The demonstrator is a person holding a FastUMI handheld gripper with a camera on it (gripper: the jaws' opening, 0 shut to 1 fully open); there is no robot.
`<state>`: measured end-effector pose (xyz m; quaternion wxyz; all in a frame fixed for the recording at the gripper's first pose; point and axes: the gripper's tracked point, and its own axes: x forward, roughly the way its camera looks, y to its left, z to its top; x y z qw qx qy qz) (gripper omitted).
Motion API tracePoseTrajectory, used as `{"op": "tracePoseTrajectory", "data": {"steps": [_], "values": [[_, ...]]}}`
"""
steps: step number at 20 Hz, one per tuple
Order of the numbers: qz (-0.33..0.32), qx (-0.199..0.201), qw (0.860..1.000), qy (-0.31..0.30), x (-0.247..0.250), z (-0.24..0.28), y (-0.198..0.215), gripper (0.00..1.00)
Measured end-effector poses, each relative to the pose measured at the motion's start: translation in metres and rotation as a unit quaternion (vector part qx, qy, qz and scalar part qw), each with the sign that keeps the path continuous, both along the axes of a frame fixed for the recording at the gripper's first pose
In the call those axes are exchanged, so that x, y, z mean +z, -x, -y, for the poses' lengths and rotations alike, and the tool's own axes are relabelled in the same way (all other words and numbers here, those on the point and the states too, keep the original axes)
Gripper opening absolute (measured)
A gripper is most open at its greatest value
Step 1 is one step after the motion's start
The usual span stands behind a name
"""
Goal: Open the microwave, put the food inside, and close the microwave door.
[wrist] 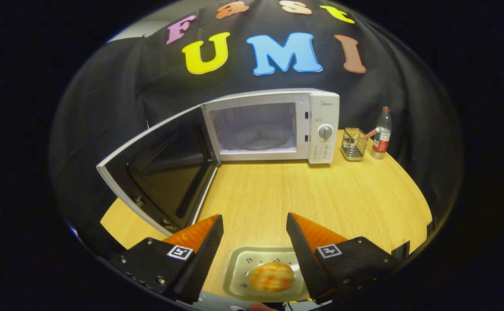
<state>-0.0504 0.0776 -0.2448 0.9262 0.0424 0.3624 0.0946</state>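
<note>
The gripper (pixel 255 226) hangs spread wide, grasping nothing; the bun (pixel 271 276) sits on its plate (pixel 239 265) between the fingers; beyond, the microwave (pixel 273 127) stands with its door (pixel 159 166) swung open.

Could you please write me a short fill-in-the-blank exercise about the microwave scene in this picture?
1. The microwave door stands ____.
2. The bread lies on a small white ____, between the open fingers of the tongs.
3. Beside the wire holder, right of the microwave, stands a plastic ____.
4. Everything rests on a ____ table.

Missing words: open; plate; bottle; wooden
</note>
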Motion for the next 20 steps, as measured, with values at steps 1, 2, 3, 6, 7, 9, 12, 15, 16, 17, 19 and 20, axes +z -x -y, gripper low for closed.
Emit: {"op": "tracePoseTrajectory", "data": {"steps": [1, 2, 3, 6, 7, 9, 12, 15, 16, 17, 19, 20], "values": [[-0.011, 0.001, 1.0, 0.005, -0.008, 0.002, 0.005, 0.89], [-0.023, 0.004, 1.0, 0.009, -0.015, 0.005, 0.01, 0.89], [-0.035, 0.006, 0.999, 0.014, -0.021, 0.006, 0.014, 0.89], [-0.072, 0.016, 0.997, 0.032, -0.041, 0.011, 0.03, 0.89], [-0.08, 0.02, 0.996, 0.035, -0.048, 0.011, 0.036, 0.89], [-0.095, 0.028, 0.994, 0.042, -0.056, 0.012, 0.046, 0.89], [-0.123, 0.035, 0.991, 0.051, -0.07, 0.014, 0.058, 0.89], [-0.145, 0.044, 0.986, 0.065, -0.082, 0.018, 0.068, 0.89], [-0.15, 0.047, 0.985, 0.064, -0.083, 0.018, 0.07, 0.89], [-0.154, 0.049, 0.985, 0.063, -0.085, 0.018, 0.071, 0.89], [-0.162, 0.054, 0.983, 0.061, -0.088, 0.016, 0.072, 0.89], [-0.168, 0.058, 0.982, 0.063, -0.09, 0.015, 0.073, 0.89]]}}
